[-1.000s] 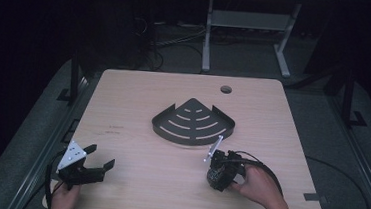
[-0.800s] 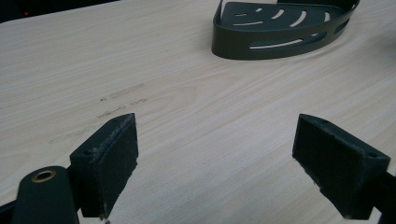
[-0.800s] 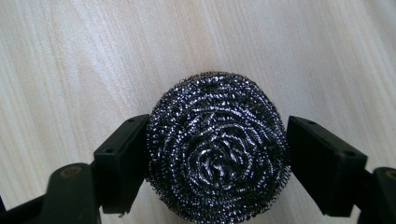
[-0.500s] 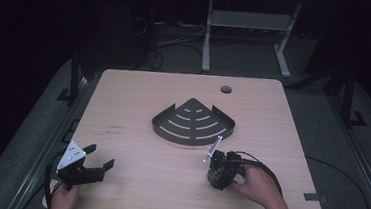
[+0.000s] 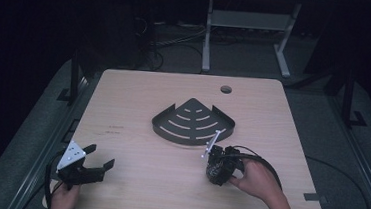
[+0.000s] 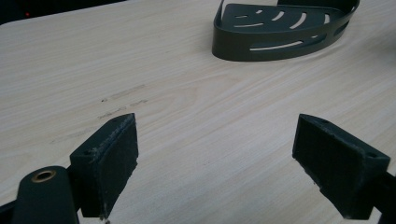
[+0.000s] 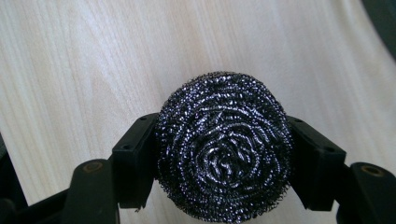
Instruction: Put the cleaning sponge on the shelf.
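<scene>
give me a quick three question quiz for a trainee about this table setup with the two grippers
1. True or false: the left gripper is holding the dark corner tray.
2. What is clamped in the right gripper? A) sponge B) steel wool scrubber C) cloth
3. Fill in: the tray sits on the wooden ____.

Key: 1 false, its jaws are open and apart over bare wood. 2 B. 3 table.

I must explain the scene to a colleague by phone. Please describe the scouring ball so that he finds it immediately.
On the wooden table, look toward the person's right, just in front of the dark corner shelf. The right gripper grips a round steel-wool scourer, the table's one glittering, wiry thing.
</scene>
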`<state>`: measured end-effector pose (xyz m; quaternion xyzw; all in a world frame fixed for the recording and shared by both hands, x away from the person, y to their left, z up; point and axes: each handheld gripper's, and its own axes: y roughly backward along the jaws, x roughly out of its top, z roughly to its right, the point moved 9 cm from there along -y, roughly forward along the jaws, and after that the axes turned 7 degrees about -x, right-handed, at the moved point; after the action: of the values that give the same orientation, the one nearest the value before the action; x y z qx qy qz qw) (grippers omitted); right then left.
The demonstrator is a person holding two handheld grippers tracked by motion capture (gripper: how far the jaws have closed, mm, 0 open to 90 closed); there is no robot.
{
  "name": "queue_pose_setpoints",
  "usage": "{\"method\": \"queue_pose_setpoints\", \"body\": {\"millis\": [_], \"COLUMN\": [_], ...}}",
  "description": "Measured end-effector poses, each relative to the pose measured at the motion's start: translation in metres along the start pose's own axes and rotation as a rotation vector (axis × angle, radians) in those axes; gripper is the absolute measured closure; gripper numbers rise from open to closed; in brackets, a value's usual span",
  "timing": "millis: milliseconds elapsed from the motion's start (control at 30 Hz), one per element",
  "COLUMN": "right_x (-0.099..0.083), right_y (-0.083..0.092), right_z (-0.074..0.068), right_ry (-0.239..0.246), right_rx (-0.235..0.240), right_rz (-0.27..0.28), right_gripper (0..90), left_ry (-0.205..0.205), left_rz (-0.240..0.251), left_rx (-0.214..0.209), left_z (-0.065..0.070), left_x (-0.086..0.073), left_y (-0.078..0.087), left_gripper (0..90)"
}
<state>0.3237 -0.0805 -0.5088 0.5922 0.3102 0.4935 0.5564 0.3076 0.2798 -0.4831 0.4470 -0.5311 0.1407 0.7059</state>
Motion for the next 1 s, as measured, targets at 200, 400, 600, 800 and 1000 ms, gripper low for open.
{"method": "queue_pose_setpoints", "body": {"millis": [200,400,600,800,1000], "right_x": [0.006,0.012,0.014,0.016,0.020], "right_y": [0.006,0.009,0.012,0.016,0.022], "right_z": [0.005,0.012,0.017,0.023,0.028], "right_ry": [-0.010,-0.012,-0.015,-0.027,-0.016], "right_rx": [0.013,0.024,0.024,0.034,0.027], "right_rz": [0.014,0.023,0.014,0.022,0.021], "right_gripper": [32.3,32.3,32.3,32.3,32.3], "left_ry": [0.000,0.004,0.000,0.004,0.006], "left_rz": [-0.001,0.003,-0.001,0.001,0.003], "left_rx": [-0.004,-0.002,-0.004,-0.004,-0.004], "left_z": [0.000,0.000,0.000,0.000,-0.001], "left_x": [0.000,0.000,0.000,0.000,0.001], "left_y": [0.000,0.000,0.000,0.000,0.000], "left_gripper": [13.7,13.7,13.7,13.7,13.7]}}
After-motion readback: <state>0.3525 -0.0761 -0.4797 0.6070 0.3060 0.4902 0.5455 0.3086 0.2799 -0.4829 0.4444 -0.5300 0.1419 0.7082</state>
